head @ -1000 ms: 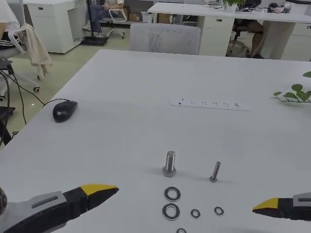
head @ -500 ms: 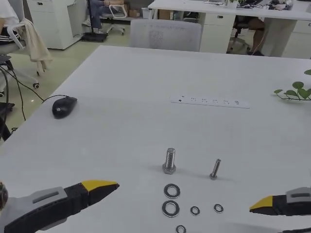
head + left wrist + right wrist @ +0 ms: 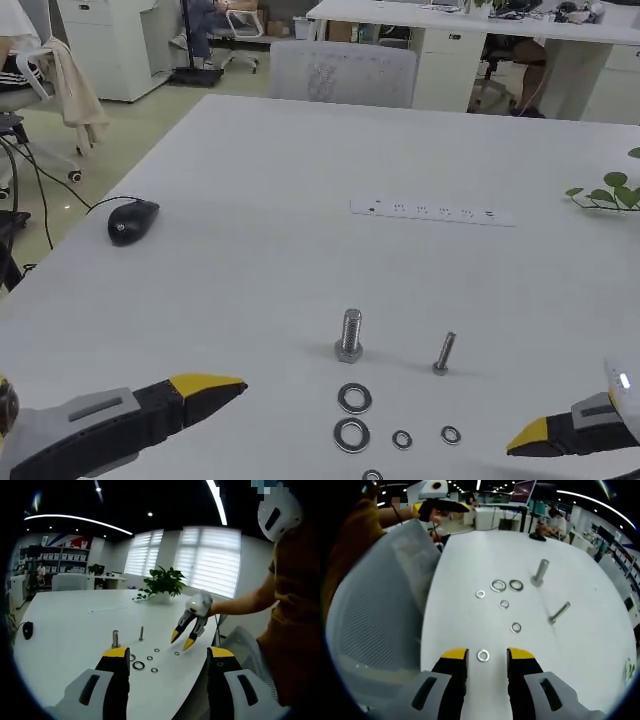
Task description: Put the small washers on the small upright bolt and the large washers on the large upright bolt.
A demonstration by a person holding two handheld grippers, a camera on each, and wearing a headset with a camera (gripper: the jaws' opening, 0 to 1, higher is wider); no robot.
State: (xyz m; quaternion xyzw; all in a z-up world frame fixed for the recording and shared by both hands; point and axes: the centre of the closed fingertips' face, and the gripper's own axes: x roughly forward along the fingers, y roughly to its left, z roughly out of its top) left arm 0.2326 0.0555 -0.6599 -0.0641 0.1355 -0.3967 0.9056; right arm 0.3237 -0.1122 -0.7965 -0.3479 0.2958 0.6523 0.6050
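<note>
On the white tabletop [image 3: 250,280] a black computer mouse [image 3: 130,220] lies far left, well apart from the yellow-tipped grey left gripper [image 3: 232,386], which hovers by the near edge with its jaws spread wide and holding nothing. Right of it stands the large silver upright bolt [image 3: 349,335], with two large steel washers [image 3: 354,398] flat on the table just in front, small steel washers [image 3: 402,439] beside those, and the small silver upright bolt [image 3: 443,353] near. Far right, the yellow-tipped grey right gripper [image 3: 520,438] sits low, its jaws parted and empty, and in the right gripper view a lone small washer [image 3: 483,655] lies on the table between its tips.
</note>
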